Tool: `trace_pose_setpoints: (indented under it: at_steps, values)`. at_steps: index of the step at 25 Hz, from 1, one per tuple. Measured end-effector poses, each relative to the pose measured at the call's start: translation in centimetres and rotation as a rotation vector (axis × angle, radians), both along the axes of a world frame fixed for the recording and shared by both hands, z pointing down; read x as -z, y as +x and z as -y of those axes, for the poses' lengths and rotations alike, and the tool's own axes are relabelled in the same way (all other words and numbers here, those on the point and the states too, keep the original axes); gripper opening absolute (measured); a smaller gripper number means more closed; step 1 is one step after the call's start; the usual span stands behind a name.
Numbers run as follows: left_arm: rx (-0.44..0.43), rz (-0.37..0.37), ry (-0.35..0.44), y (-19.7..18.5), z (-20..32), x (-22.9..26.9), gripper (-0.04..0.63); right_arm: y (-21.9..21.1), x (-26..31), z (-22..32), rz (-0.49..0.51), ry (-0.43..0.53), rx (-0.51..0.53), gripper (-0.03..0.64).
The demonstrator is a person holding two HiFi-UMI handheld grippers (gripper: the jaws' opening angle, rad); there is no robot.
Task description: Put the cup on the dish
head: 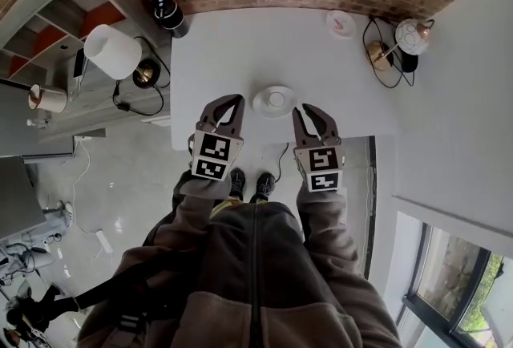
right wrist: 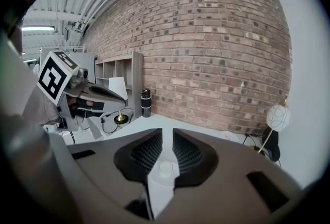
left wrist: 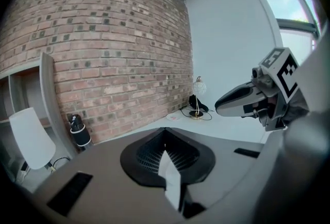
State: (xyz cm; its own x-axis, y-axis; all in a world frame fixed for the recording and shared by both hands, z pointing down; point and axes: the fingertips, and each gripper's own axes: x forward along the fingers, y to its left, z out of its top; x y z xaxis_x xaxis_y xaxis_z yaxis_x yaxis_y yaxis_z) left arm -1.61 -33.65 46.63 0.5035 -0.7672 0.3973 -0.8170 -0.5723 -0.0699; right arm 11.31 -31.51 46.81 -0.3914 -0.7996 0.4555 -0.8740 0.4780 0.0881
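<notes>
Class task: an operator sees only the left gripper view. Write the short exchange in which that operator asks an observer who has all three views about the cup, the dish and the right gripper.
Operator: The left gripper fills the lower part of my view. Where is the cup?
Observer: In the head view it stands on the dish, on the white table.
Operator: I see the right gripper only from the side. Is it holding anything?
Observer: No. In its own view the jaws stand narrowly apart with nothing between them.
</notes>
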Motion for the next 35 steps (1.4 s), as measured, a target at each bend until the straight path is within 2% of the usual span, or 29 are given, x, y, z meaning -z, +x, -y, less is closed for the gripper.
trace_pose_setpoints:
  at_steps: [2,5,14,23,29,35]
  values:
    - [-0.018,-0.005,0.03,0.6,0.1,1.7,0.006,0.2,2.0,0.0,0.004,0.03,-0.016,0.033]
    - [-0.034,-0.007,0.07,1.1,0.0,4.0,0.006,0.5,4.5,-0.1,0.007,0.065,-0.031,0.004]
    - [-0.049,-0.039,0.138,2.1,0.0,9.9,0.006,1.3,11.8,-0.2,0.032,0.168,-0.07,0.003]
    - [-0.057,-0.084,0.273,3.3,-0.1,17.1,0.006,1.5,18.5,-0.6,0.069,0.303,-0.08,0.003]
    - [-0.061,-0.116,0.322,3.6,-0.1,19.8,0.006,1.5,21.2,-0.5,0.105,0.364,-0.085,0.003]
    - [-0.072,-0.126,0.36,4.0,0.2,21.7,0.006,1.5,23.6,-0.4,0.088,0.436,-0.09,0.003]
